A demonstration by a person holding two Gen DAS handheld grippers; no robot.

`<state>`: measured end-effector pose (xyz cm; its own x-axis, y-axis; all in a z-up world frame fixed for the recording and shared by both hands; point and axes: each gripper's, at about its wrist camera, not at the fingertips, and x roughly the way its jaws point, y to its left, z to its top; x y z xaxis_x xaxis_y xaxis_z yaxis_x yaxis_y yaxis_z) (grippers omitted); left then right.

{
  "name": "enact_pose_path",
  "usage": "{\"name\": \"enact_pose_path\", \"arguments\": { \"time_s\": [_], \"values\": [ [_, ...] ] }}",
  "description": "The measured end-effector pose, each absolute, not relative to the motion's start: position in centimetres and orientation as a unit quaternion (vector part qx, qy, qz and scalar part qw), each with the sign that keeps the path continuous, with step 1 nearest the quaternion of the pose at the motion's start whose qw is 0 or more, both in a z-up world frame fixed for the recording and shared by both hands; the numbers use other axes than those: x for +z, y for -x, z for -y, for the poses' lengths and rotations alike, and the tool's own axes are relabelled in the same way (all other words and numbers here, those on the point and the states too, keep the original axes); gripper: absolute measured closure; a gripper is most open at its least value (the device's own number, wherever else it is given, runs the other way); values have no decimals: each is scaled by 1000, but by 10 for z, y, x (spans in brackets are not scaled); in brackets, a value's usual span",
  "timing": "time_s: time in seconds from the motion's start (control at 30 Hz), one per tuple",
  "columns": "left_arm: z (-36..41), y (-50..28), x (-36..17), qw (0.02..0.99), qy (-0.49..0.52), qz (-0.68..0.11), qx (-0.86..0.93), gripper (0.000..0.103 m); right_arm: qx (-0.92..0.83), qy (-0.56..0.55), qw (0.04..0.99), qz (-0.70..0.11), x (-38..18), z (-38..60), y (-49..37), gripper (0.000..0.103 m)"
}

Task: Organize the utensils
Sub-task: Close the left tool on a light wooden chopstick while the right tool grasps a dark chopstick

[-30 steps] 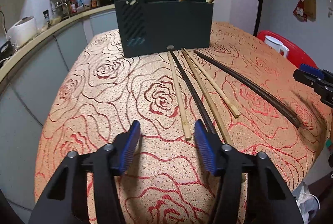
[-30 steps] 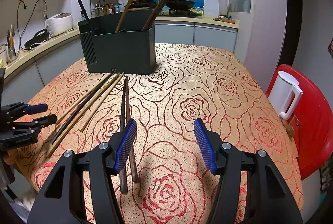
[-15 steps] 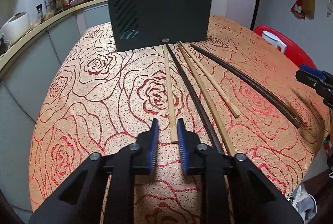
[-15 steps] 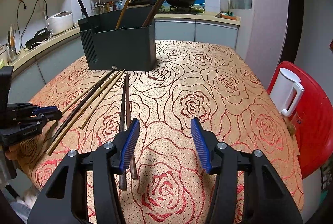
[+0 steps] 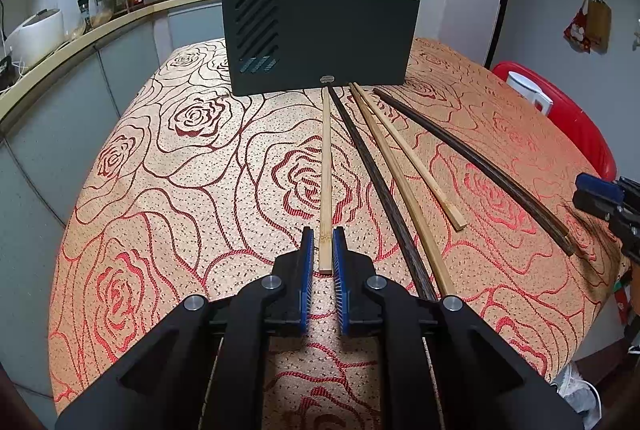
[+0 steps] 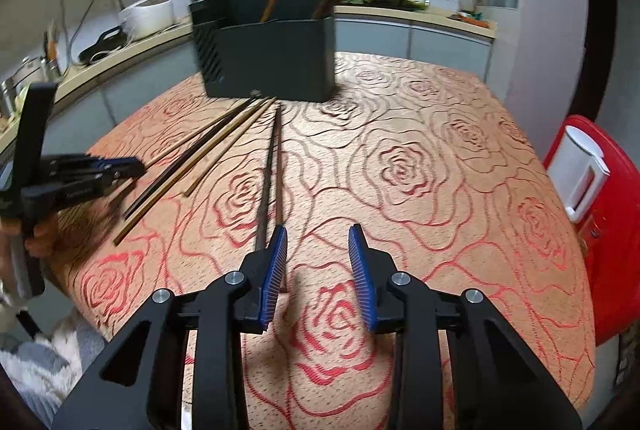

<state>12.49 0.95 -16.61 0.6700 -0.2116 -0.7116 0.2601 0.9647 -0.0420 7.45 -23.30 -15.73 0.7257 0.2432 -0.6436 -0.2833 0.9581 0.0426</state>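
Observation:
A dark grey utensil holder (image 5: 320,38) stands at the far side of the rose-patterned table, with several chopsticks leaning in it. More chopsticks lie fanned out in front of it. My left gripper (image 5: 322,234) is shut on the near end of a light bamboo chopstick (image 5: 326,170), which lies flat on the cloth. A dark chopstick (image 5: 376,182) and another bamboo one (image 5: 400,182) lie just to its right. My right gripper (image 6: 318,230) is closing with only cloth between its pads. A dark pair of chopsticks (image 6: 274,158) runs under its left fingertip.
A red chair (image 6: 616,230) with a white kettle (image 6: 580,174) stands off the table's right side. A counter with a rice cooker (image 6: 148,16) curves along the left. The table's near edge drops off just behind both grippers.
My left gripper slid left over the bamboo chopstick's end and closed from wide open onto it. My right gripper's jaws narrowed and it shifted slightly forward.

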Motion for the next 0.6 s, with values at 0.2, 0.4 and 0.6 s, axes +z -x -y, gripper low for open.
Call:
{"name": "enact_pose_path", "arguments": {
  "time_s": [0.2, 0.4, 0.6],
  "values": [
    [-9, -125, -166, 914, -34, -384, -128, 94, 168, 49, 919, -354, -165, 220, -76, 79],
    [-8, -125, -166, 914, -35, -384, -128, 94, 174, 58, 914, -362, -171, 217, -79, 80],
    [-9, -124, -166, 914, -36, -384, -128, 94, 154, 54, 915, -369, -177, 223, -84, 80]
  ]
}}
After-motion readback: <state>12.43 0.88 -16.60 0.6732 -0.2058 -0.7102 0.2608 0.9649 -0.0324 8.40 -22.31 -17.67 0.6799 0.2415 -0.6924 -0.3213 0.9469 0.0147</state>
